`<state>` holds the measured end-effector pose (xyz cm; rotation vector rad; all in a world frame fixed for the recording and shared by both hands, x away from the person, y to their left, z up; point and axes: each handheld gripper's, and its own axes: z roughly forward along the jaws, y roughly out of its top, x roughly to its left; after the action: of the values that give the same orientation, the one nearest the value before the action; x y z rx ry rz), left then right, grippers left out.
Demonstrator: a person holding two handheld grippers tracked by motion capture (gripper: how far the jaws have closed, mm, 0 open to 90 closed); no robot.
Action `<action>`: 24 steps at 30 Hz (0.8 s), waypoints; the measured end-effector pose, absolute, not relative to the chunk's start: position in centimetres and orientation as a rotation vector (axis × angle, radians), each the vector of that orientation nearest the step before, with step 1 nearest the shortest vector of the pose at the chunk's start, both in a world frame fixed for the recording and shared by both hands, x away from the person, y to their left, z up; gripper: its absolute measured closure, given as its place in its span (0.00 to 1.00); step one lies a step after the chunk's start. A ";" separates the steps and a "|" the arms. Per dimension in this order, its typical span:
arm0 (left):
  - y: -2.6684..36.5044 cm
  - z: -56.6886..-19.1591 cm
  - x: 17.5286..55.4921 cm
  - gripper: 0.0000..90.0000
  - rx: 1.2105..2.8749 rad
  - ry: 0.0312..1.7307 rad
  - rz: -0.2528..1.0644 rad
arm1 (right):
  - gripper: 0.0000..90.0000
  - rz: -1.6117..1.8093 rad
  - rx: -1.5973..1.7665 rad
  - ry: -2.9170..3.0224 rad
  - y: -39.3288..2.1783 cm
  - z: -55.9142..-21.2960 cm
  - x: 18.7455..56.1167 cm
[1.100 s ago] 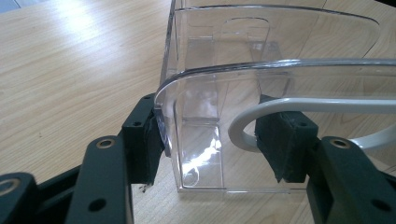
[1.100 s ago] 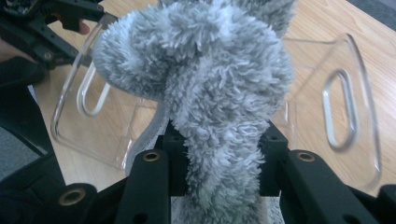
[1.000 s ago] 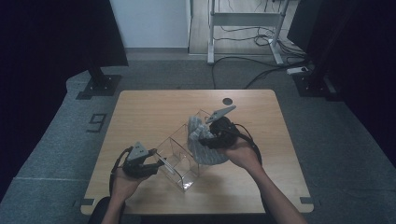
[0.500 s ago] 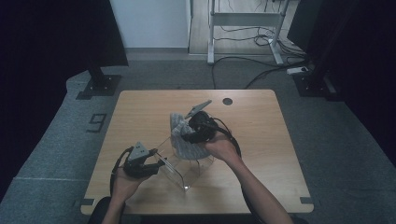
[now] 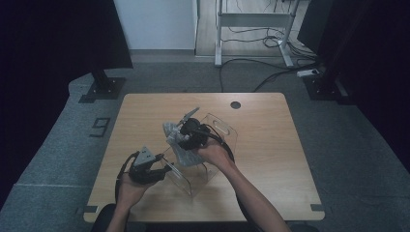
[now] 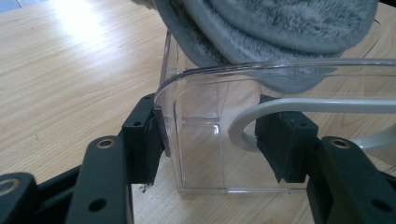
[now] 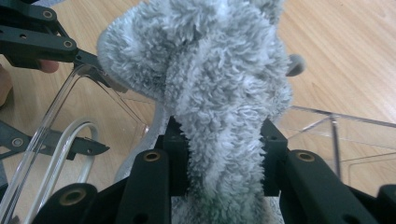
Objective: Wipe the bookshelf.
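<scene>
On the wooden table (image 5: 270, 145), one clear box (image 5: 212, 145), partly hidden, is clamped by the left gripper (image 6: 210, 135); the right gripper (image 7: 224, 149) pinches one grey plush cloth (image 7: 210, 84).

Two bare forearms entering from six o'clock in the high view. Left claw (image 5: 167, 170) low at about seven o'clock, hand wrapped around its body, jaws half parted and pointing toward three o'clock, pads (image 6: 158, 128) pressed on a clear wall's two faces. Right claw (image 5: 175, 137) near centre, forearm angled in from five o'clock, wrist seemingly tipped toward ten o'clock, jaws pinched on grey plush, pads (image 7: 270, 158) pressed into the fur on both sides.
</scene>
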<state>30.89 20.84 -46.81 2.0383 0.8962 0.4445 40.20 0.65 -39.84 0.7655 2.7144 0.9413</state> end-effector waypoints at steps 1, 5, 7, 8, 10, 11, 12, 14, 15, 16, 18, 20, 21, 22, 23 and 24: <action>20.8 -46.8 30.9 0.48 2.039 0.897 0.446 | 0.72 0.938 0.767 2.715 0.7 -40.0 40.2; 20.7 -46.8 30.9 0.48 2.037 0.900 0.448 | 0.71 0.954 0.772 2.717 0.4 -40.1 40.1; 20.7 -46.8 30.9 0.48 2.038 0.899 0.448 | 0.71 0.956 0.769 2.715 0.1 -40.1 39.8; 20.7 -46.8 31.0 0.48 2.038 0.900 0.451 | 0.71 0.955 0.765 2.718 -0.1 -40.0 39.7; 20.6 -46.8 31.0 0.48 2.039 0.903 0.451 | 0.71 0.955 0.767 2.715 -0.4 -40.1 39.4; 20.6 -46.8 31.0 0.48 2.039 0.902 0.449 | 0.71 0.955 0.761 2.720 -0.6 -40.0 39.3; 20.6 -46.8 31.0 0.48 2.038 0.902 0.450 | 0.71 0.956 0.760 2.720 -0.9 -40.0 39.1; 20.6 -46.8 31.0 0.48 2.038 0.902 0.451 | 0.71 0.965 0.759 2.722 -1.4 -40.1 38.8; 20.6 -46.8 31.0 0.48 2.038 0.900 0.450 | 0.71 0.971 0.758 2.723 -1.7 -40.1 38.7; 20.6 -46.8 31.1 0.48 2.038 0.900 0.450 | 0.71 0.973 0.760 2.725 -1.9 -40.1 38.5; 20.5 -46.8 31.1 0.48 2.039 0.900 0.450 | 0.71 0.975 0.757 2.716 -2.6 -40.2 37.8; 20.5 -46.8 31.1 0.48 2.041 0.900 0.449 | 0.71 0.978 0.759 2.720 -2.8 -40.2 37.7; 20.5 -46.8 31.2 0.48 2.041 0.899 0.449 | 0.71 0.979 0.765 2.715 -3.1 -40.2 37.4; 20.4 -46.8 31.2 0.48 2.042 0.901 0.450 | 0.70 0.986 0.758 2.714 -3.6 -40.3 37.1; 20.4 -46.8 31.2 0.48 2.042 0.901 0.450 | 0.70 0.986 0.758 2.714 -3.6 -40.3 37.1; 20.4 -46.8 31.2 0.48 2.041 0.901 0.449 | 0.70 0.990 0.758 2.714 -3.8 -40.3 37.0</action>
<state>31.22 20.35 -46.81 2.0408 0.9014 0.4493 36.99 -3.82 -40.31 0.7577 2.7136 0.9896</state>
